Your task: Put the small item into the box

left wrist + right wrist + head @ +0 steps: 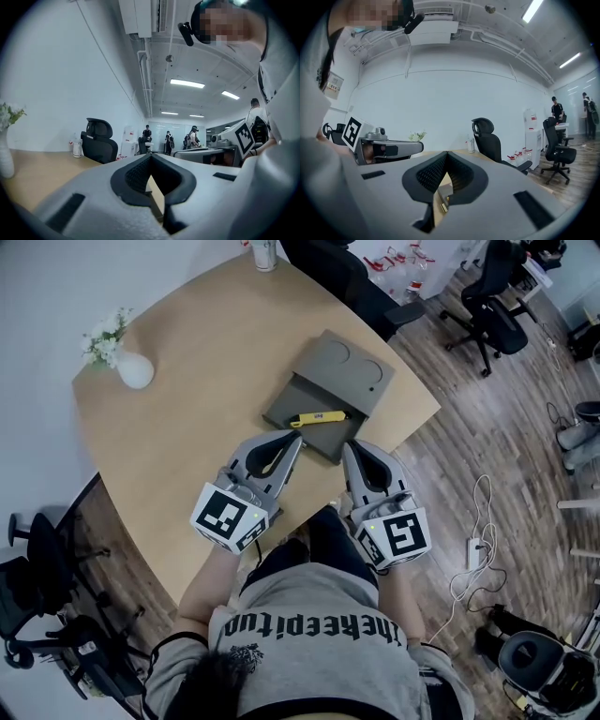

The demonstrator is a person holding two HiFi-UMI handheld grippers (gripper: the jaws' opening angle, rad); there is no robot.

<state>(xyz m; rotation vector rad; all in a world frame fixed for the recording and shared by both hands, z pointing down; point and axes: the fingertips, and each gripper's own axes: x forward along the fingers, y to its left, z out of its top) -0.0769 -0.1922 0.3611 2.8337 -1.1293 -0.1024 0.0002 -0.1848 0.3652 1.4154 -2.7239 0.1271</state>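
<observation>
Both your grippers are low over the near edge of the table (169, 437), tips aimed at the grey box (352, 371). Your left gripper (297, 437) has its jaws pressed together with the tips meeting and nothing between them, and its own view says the same. Your right gripper (349, 446) matches it, closed up and empty.

The small yellow item (319, 417) lies flat on the darker, lower half of the box, against the step up to the lighter half with the two round dents. It sits just beyond both sets of tips. Your left tip is so near its end that I can't tell whether they touch. From above I can't tell whether that dark half is a tray or an opened lid.

In the left gripper view the gripper's own body hides the box and the item. Only a sliver of table shows through the hollow. In the right gripper view a box corner and a yellow speck peek through the hollow, too small to be sure of.

The marker cubes cover your hands. A white vase (134, 371) stands well apart at far left, and a container (265, 256) is cut off by the top edge.
</observation>
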